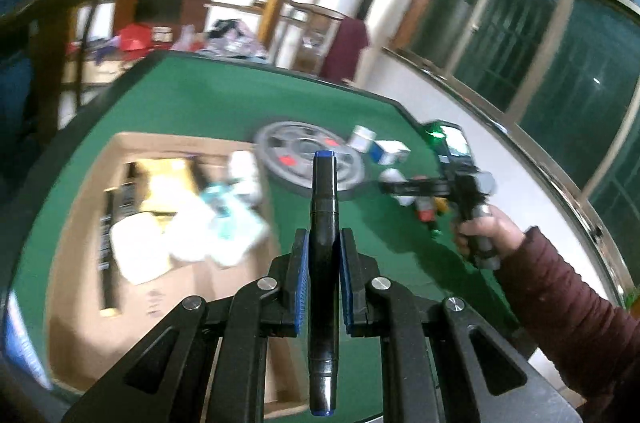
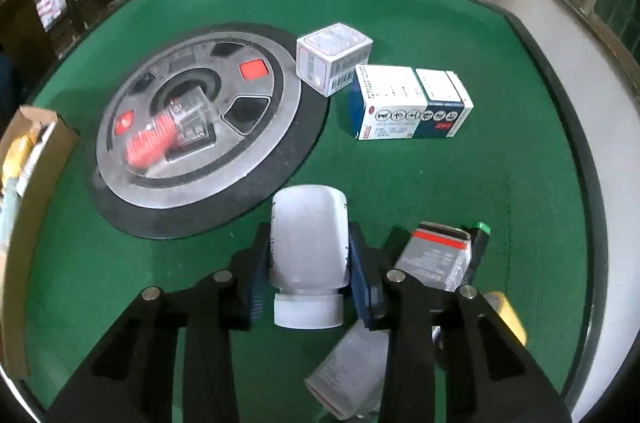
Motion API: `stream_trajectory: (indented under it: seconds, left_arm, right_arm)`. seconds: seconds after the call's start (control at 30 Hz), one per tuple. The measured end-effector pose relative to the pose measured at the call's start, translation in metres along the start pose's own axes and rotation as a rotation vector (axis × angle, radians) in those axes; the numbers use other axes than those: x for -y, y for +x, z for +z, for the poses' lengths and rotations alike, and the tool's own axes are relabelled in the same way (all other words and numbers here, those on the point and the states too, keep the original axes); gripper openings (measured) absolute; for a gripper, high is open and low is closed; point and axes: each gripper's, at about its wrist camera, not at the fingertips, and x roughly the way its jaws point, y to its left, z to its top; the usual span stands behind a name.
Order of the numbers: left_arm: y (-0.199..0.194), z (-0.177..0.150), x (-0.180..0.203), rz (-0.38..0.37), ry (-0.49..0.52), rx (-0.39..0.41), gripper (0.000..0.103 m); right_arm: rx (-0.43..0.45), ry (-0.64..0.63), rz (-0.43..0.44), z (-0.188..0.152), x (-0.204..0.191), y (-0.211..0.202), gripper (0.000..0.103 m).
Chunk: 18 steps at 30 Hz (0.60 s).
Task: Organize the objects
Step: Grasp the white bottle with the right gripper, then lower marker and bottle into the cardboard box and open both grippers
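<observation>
Cardboard box (image 1: 76,303) at far left on the green counter (image 1: 200,103), partly filled with blurred white and yellow packets. Left gripper (image 1: 324,271) pinches a black marker (image 1: 323,263) at mid-barrel, blue-capped end pointing away, held above the box's right edge. Judgement: carry it over a bare patch of the box floor, lower, then release; the long barrel could catch the wall.

Right gripper (image 2: 308,259) clamps a white bottle (image 2: 307,243) by its body, cap toward the camera, beside the round grey disc (image 2: 200,127). Judgement: lift straight up so the grey carton (image 2: 436,255) just beside it is not knocked. Two boxes (image 2: 408,103) lie beyond.
</observation>
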Motion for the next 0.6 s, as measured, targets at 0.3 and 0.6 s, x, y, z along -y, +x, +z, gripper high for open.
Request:
stream_trajectory:
  seconds: [0.3,0.6]
  left_arm:
    - [-0.011,-0.013,-0.059,0.241,-0.047,0.017,0.011]
    - [-0.01,-0.026,-0.092,0.459,-0.073,-0.026,0.011]
  right_arm:
    - [0.066,0.139,0.274,-0.019,-0.008,-0.038,0.033]
    - [0.075,-0.013,0.574,-0.035,-0.129,-0.099,0.033]
